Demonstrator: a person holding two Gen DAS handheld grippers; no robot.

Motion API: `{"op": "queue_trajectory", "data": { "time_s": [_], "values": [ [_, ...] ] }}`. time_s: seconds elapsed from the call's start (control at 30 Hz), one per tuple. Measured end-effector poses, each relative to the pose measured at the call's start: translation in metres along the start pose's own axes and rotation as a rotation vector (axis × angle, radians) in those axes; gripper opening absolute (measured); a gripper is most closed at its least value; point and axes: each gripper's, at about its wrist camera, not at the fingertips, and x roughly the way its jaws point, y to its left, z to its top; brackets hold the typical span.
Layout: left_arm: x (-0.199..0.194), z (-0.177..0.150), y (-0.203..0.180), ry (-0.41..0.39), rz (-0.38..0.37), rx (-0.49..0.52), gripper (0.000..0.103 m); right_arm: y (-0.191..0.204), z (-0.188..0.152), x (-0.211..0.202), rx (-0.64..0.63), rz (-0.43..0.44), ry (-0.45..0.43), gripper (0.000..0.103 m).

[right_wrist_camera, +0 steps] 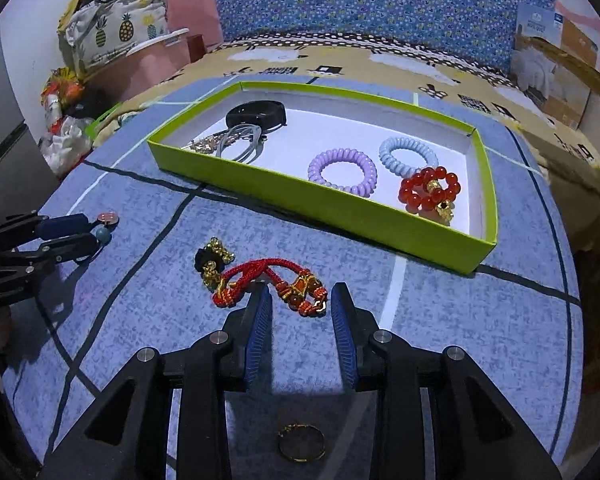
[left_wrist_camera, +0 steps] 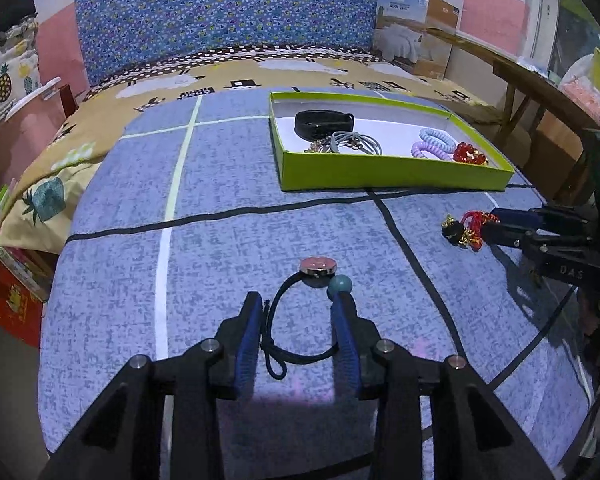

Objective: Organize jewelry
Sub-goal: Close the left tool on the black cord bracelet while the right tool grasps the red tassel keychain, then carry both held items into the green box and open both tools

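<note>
The left claw (left_wrist_camera: 298,316) stands open over a black hair tie (left_wrist_camera: 300,332); the loop lies on the surface between its two blue pads, which do not press it. The tie's pink disc (left_wrist_camera: 318,266) and teal bead (left_wrist_camera: 339,285) lie just beyond the tips, the bead touching the right pad. The right claw (right_wrist_camera: 300,300) is also open, around the gold end of a red cord bracelet (right_wrist_camera: 268,284) that lies flat; a dark gold-trimmed charm (right_wrist_camera: 212,260) is at its far end. A thin gold ring (right_wrist_camera: 301,446) lies near, under this claw. Further out is the green box (right_wrist_camera: 384,232), already with several pieces inside.

I think the thin elastic can slip out when the pads close, because it lies so flat. The bracelet, held at one end, may swing and catch the box wall.
</note>
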Motion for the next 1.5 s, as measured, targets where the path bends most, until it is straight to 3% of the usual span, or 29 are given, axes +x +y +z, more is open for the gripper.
{"op": "queue_trajectory", "data": {
  "time_s": [0.13,0.23,0.57,0.93,1.5],
  "values": [
    [0.002,0.001,-0.006,0.009,0.012,0.033,0.014,-0.001,-0.001,-0.001,0.005,-0.016,-0.003,0.015],
    [0.001,0.000,-0.009,0.010,0.012,0.042,0.004,0.000,-0.003,-0.004,0.005,-0.022,-0.006,0.015],
    [-0.012,-0.009,-0.015,-0.008,-0.048,0.037,0.003,0.003,-0.015,-0.025,0.044,-0.034,-0.047,0.014],
    [-0.041,-0.013,-0.026,-0.096,-0.114,0.036,0.002,-0.004,-0.031,-0.062,0.141,-0.029,-0.133,0.014],
    [-0.067,-0.001,-0.018,-0.164,-0.123,-0.002,0.002,0.001,-0.037,-0.078,0.152,-0.015,-0.166,0.014]
  ]
}}
